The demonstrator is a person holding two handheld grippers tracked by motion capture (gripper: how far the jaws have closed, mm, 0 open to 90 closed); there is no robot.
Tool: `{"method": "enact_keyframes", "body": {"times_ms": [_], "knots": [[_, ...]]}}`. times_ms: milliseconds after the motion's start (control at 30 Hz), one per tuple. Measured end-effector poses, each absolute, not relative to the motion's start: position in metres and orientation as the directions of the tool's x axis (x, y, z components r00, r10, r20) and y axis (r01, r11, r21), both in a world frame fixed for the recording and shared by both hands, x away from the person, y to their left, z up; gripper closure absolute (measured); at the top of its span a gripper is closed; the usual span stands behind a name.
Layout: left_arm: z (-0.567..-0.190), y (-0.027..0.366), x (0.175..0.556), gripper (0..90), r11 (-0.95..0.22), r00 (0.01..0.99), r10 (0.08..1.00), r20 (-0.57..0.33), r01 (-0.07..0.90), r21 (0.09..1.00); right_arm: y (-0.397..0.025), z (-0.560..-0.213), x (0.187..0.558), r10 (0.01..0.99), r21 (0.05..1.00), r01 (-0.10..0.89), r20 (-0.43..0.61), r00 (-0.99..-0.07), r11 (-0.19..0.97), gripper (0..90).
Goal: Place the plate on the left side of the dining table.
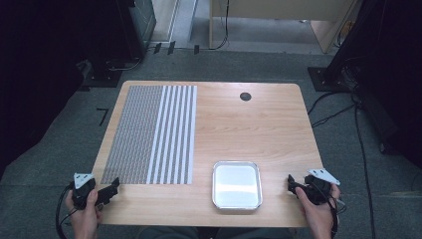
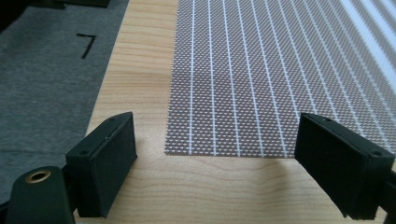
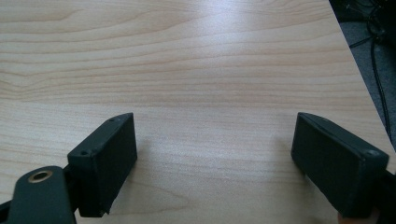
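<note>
L gripper (image 1: 113, 186) by mat (image 1: 149, 134), tray (image 1: 237, 184) btwn grippers

Wooden table (image 1: 259, 124): placemat (image 1: 149, 134), tray (image 1: 237, 184)

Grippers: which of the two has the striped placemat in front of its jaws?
The left gripper. Its open jaws face the near edge of the striped placemat, while the right gripper, also open, faces bare wooden table beside the metal tray.

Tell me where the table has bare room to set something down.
The widest bare wood lies right of the striped mat, between the round grommet and the metal tray. A narrower strip runs right of the tray toward the right gripper. The left side is taken by the mat, with the left gripper at its near corner.
</note>
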State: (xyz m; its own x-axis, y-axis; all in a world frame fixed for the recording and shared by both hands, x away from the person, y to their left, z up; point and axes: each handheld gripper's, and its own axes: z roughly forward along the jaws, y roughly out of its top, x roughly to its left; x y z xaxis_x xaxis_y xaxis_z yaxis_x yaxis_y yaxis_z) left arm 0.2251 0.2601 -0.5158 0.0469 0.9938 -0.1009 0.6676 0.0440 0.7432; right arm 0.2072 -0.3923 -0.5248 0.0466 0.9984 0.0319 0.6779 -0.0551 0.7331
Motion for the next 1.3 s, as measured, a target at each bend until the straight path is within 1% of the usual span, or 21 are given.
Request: {"method": "enact_keyframes", "body": {"times_ms": [100,233,367,567,600,767,867,1000,1133,1300], "knots": [[-0.514,0.261,0.225,12.9,0.058,0.04,0.993,-0.112,0.662,0.747,-0.393,-0.525,0.206,0.998,0.735,0.674,0.043,0.049,-0.065,14.3],[-0.511,0.258,0.223,12.9,0.056,0.031,0.995,-0.1,0.645,0.762,-0.393,-0.523,0.203,0.998,0.746,0.663,0.036,0.059,-0.066,14.4],[-0.507,0.254,0.221,12.9,0.066,0.031,0.993,-0.112,0.635,0.769,-0.393,-0.517,0.201,0.995,0.764,0.636,0.081,0.066,-0.105,14.6],[-0.501,0.246,0.219,12.9,0.07,0.035,0.993,-0.117,0.617,0.784,-0.39,-0.508,0.198,0.993,0.788,0.605,0.096,0.068,-0.117,15.1],[-0.499,0.242,0.219,13.0,0.066,0.044,0.992,-0.119,0.617,0.784,-0.388,-0.505,0.197,0.99,0.794,0.591,0.116,0.081,-0.141,15.8],[-0.498,0.233,0.219,13.0,0.045,0.075,0.99,-0.116,0.621,0.783,-0.386,-0.498,0.195,0.985,0.804,0.57,0.141,0.096,-0.17,18.4],[-0.495,0.224,0.219,12.9,0.035,0.097,0.988,-0.121,0.619,0.785,-0.383,-0.495,0.194,0.985,0.81,0.561,0.137,0.104,-0.172,20.2],[-0.491,0.216,0.218,13.0,0.043,0.123,0.981,-0.15,0.615,0.788,-0.38,-0.493,0.194,0.985,0.81,0.559,0.14,0.106,-0.175,20.8],[-0.49,0.209,0.218,13.0,0.045,0.136,0.978,-0.161,0.613,0.788,-0.378,-0.491,0.194,0.984,0.81,0.558,0.146,0.105,-0.18,21.3],[-0.488,0.201,0.218,13.1,0.035,0.145,0.977,-0.154,0.609,0.793,-0.374,-0.49,0.194,0.984,0.813,0.554,0.145,0.101,-0.177,23.0]]}}
